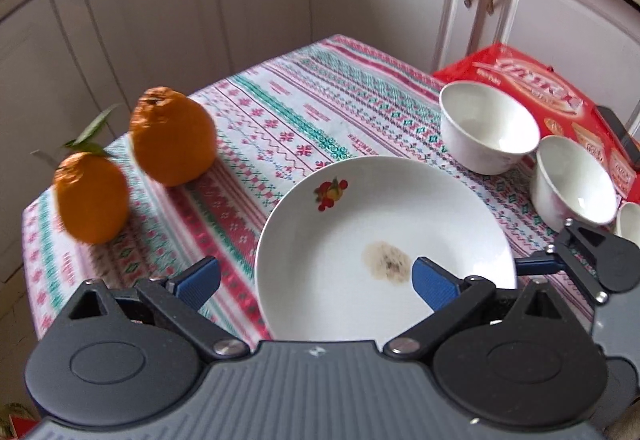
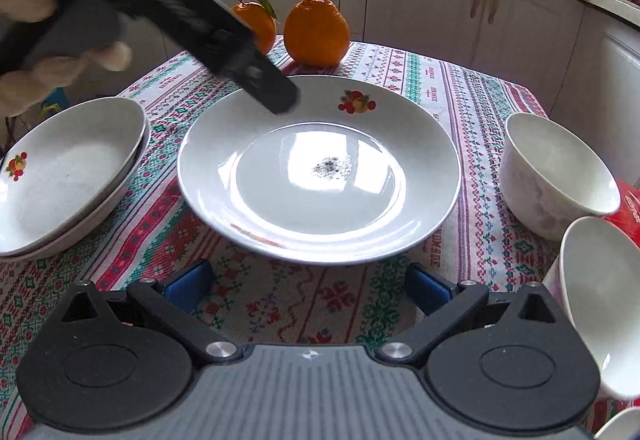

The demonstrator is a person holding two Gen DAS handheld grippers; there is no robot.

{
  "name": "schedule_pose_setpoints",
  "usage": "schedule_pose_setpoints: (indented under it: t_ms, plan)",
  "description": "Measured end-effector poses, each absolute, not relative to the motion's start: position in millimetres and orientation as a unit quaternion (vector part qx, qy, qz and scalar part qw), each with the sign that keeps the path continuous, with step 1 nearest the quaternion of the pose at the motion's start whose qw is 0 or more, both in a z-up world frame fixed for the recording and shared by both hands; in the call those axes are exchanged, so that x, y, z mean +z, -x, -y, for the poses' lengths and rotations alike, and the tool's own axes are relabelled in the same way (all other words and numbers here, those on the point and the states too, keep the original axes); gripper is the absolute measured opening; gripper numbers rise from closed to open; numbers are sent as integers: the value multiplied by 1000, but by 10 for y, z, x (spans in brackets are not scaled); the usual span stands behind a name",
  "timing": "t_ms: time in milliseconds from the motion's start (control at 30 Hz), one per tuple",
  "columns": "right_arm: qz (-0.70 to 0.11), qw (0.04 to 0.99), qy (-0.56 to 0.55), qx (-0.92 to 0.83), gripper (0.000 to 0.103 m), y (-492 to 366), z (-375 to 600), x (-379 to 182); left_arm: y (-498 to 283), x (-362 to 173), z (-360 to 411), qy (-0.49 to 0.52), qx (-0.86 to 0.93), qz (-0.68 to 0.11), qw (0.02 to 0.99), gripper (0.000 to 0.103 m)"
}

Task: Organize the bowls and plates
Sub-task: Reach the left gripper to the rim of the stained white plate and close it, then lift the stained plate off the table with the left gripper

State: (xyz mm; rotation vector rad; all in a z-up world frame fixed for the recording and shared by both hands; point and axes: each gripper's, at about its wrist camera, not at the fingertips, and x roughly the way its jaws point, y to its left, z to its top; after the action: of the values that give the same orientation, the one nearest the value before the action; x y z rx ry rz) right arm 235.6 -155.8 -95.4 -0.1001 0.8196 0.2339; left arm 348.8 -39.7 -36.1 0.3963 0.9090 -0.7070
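In the middle of the table, under its patterned cloth, lies a white plate with a fruit motif and a dark smear at its centre. At the left edge two more plates sit stacked; along the right edge stand white bowls. Two oranges sit at the far edge. The left hand-held gripper hovers spread over the plate's rim; the right hand-held gripper is spread, empty, just short of it

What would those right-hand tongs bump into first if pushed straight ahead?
Most likely the near rim of the big plate: the right tongs stand open just short of it, aimed at its middle. If held higher, they might pass over it.
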Motion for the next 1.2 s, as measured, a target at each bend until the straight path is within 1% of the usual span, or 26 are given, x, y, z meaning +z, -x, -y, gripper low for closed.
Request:
schedule_pose_setpoints:
  t_ms: [267,433,567,667,767,967,1200]
  plan:
    - [-393,913,42,99,103,-2459,1602,-971,-3892,-549,696,-219,-366,-460,779,97]
    - [-390,914,42,104,103,-2477,1620,-974,-4033,-597,780,-220,-387,-482,754,89]
    - [-387,915,42,106,100,-2497,1616,-968,-4085,-645,829,-233,-394,-492,741,83]
    - [-386,915,44,108,98,-2489,1613,-965,-4120,-673,847,-236,-400,-501,731,82]
    - [-385,915,44,111,96,-2489,1608,-961,-4143,-692,862,-236,-406,-509,721,77]
    - [-380,916,45,116,92,-2476,1594,-957,-4180,-699,888,-244,-414,-519,707,77]
    - [-381,916,44,115,92,-2481,1593,-956,-4196,-698,921,-261,-429,-524,688,77]
